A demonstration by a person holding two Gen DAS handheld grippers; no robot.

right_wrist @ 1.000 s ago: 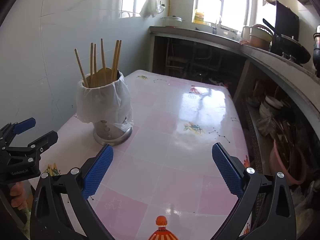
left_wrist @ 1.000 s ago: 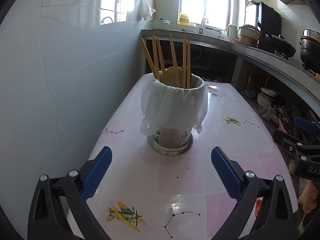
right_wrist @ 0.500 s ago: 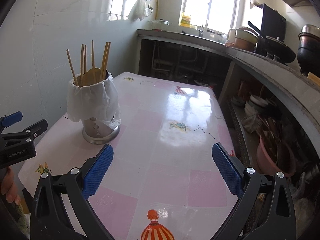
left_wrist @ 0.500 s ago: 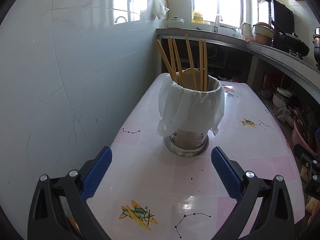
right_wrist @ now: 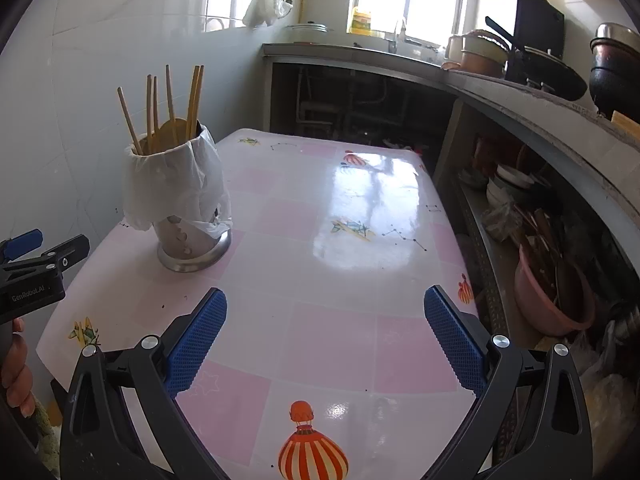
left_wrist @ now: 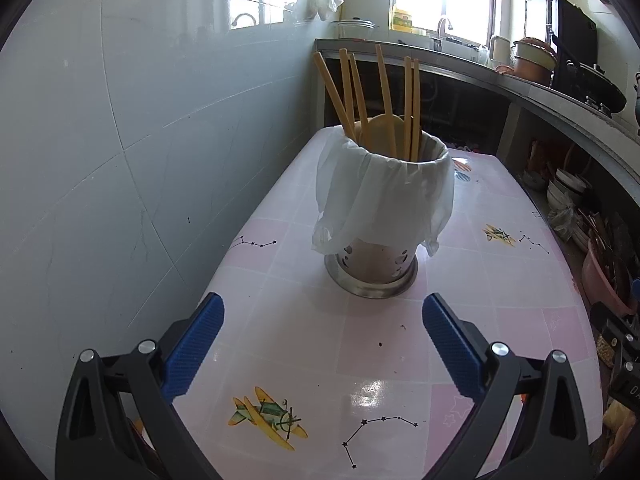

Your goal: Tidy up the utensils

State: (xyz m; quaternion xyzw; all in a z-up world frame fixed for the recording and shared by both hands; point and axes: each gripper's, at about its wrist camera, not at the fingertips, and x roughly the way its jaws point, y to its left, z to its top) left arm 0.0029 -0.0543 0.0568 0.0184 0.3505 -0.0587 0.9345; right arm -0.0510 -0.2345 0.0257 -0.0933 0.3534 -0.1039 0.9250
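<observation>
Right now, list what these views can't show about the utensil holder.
- Lower ends of the chopsticks: both views, hidden inside the holder.
- Flat wooden utensil: type unclear, mostly sunk behind the rim.
- Holder's upper wall: covered by the plastic bag.

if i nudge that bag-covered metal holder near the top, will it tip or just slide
The holder would probably tip rather than slide: it stands tall on a small flared base, and the chopsticks rise well above its rim. The glossy tablecloth looks slick, so a push low down may slide it. The loose plastic bag would likely slip under pads.
</observation>
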